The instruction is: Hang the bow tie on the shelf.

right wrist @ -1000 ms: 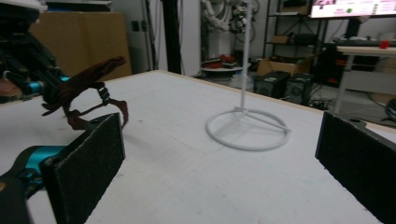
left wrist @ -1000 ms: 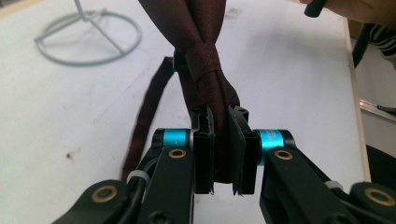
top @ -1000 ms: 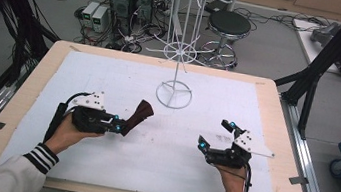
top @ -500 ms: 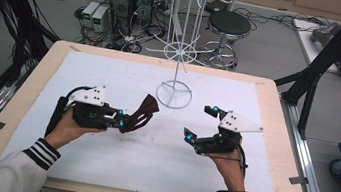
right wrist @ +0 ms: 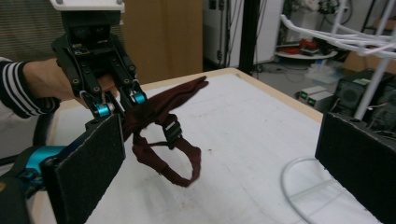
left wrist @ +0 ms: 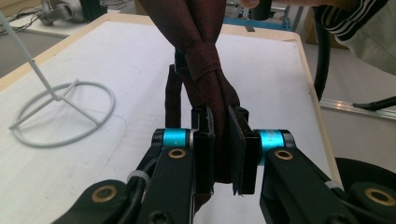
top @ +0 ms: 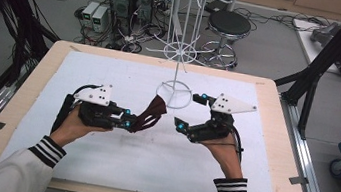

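Maroon fabric, a strap (top: 149,116) with a black buckle (right wrist: 172,132), is hanging pinched between the two black jaws of the left gripper (top: 129,123), which a person in a striped-cuffed white sleeve is holding above the white foam-covered table (top: 98,166). Seen from the high view, the left gripper is sitting at about nine o'clock from the table's middle, its jaws pointing toward three o'clock, and the strap is rising from them toward one o'clock, its upper end coming just beside the ring base of the white wire stand (top: 175,94). In the left gripper view the pads are pressing on the doubled cloth from both sides, the knotted band climbing straight up to twelve o'clock while the stand's ring is lying on the foam at nine o'clock. The right gripper (top: 191,113), held in the person's other hand at about three o'clock from the table's middle, is facing the strap with its jaws standing wide apart and nothing between them; its own view is showing the two foam-faced pads at the left and right edges, with the strap's loop dangling free above the table at about ten o'clock and the stand's ring at five o'clock. Gripper and strap are near each other but apart.
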### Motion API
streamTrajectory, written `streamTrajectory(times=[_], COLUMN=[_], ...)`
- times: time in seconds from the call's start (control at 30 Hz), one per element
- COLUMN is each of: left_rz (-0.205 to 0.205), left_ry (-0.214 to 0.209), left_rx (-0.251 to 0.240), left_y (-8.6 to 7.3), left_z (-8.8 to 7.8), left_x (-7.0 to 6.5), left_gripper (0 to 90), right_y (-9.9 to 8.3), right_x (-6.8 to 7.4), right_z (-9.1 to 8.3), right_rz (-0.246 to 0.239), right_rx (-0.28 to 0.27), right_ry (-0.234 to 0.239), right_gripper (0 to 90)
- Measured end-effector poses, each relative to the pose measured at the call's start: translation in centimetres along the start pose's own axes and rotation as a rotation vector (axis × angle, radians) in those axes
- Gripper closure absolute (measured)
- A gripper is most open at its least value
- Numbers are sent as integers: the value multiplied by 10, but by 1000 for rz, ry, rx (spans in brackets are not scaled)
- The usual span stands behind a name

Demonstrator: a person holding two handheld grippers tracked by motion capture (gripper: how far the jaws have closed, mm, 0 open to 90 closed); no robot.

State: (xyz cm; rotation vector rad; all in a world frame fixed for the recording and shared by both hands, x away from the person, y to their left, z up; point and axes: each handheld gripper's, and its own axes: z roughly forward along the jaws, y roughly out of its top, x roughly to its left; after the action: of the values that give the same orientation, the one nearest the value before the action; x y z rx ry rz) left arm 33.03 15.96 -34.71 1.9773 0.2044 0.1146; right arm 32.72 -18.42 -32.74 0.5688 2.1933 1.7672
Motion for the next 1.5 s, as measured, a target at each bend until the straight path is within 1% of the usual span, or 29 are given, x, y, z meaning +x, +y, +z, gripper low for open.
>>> streamTrajectory(times=[0.1, 0.17, 0.23, 0.3, 0.33, 0.37, 0.4, 0.47, 0.5, 0.53, 0.57, 0.6, 0.67, 0.7, 0.73, 0.77, 0.8, 0.83, 0.9, 0.97, 1.0, 1.03, 1.13, 1.33, 1.37, 1.4, 1.43, 1.47, 1.5], left_rz=[12, 23, 26, 47, 40, 43, 52, 63, 65, 68, 71, 75, 85, 88, 88, 88, 92, 91, 94, 91, 90, 89, 90, 76, 72, 62, 64, 55, 52], left_ry=[-4, -4, -9, -10, -10, -13, -12, -13, -16, -16, -15, -16, -16, -17, -20, -20, -20, -24, -21, -22, -21, -19, -18, -6, 4, 11, 16, 36, 55], left_rx=[-7, -9, -14, -3, -14, -15, -10, -4, -6, -6, -8, -9, -1, -4, -4, -4, 0, 2, 7, 0, 0, -1, 4, -5, -8, -18, -20, -25, -26], left_y=[3, 6, 7, 8, 8, 8, 8, 9, 9, 9, 9, 10, 11, 11, 11, 11, 11, 11, 10, 10, 10, 10, 10, 10, 10, 9, 9, 9, 9], left_z=[2, 2, 3, 3, 4, 4, 4, 4, 4, 4, 3, 3, 3, 3, 4, 4, 4, 5, 5, 4, 3, 3, 4, 3, 3, 3, 2, 3, 3], left_x=[0, -1, -1, -1, -2, -2, -2, -2, -2, -3, -3, -3, -3, -4, -5, -5, -5, -5, -4, -4, -4, -3, -3, -1, -1, 0, 1, 0, 1], left_gripper=[809, 809, 809, 809, 809, 809, 809, 809, 810, 810, 810, 810, 810, 810, 810, 810, 810, 810, 809, 809, 809, 809, 809, 789, 767, 719, 719, 601, 535], right_y=[6, 7, 10, 11, 12, 13, 13, 14, 15, 15, 16, 16, 17, 16, 17, 17, 17, 17, 17, 18, 18, 19, 20, 21, 22, 22, 22, 22, 22], right_x=[3, 4, 5, 5, 5, 5, 4, 5, 5, 5, 5, 5, 5, 5, 5, 5, 7, 8, 8, 9, 9, 10, 10, 12, 11, 12, 12, 11, 11], right_z=[10, 12, 18, 19, 20, 21, 22, 24, 27, 27, 28, 28, 29, 30, 30, 30, 32, 32, 33, 32, 32, 31, 30, 30, 30, 30, 30, 29, 29], right_rz=[-14, -8, -8, -2, 0, 0, -6, 0, -4, -4, -5, -5, -23, -23, -32, -32, -45, -53, -59, -55, -55, -60, -54, -43, -43, -41, -41, -27, -19], right_rx=[25, 28, 37, 43, 53, 61, 65, 74, 83, 83, 94, 94, 103, 108, 108, 108, 112, 115, 119, 117, 117, 112, 109, 112, 111, 107, 107, 109, 107], right_ry=[51, 61, 94, 101, 111, 120, 135, 155, 184, 184, 192, 192, 188, 198, 202, 202, 209, 211, 207, 207, 207, 213, 212, 210, 204, 200, 196, 187, 180], right_gripper=[38, 42, 62, 73, 93, 147, 175, 181, 222, 222, 264, 264, 328, 392, 415, 415, 503, 538, 548, 604, 604, 683, 793, 822, 823, 823, 823, 823, 823])
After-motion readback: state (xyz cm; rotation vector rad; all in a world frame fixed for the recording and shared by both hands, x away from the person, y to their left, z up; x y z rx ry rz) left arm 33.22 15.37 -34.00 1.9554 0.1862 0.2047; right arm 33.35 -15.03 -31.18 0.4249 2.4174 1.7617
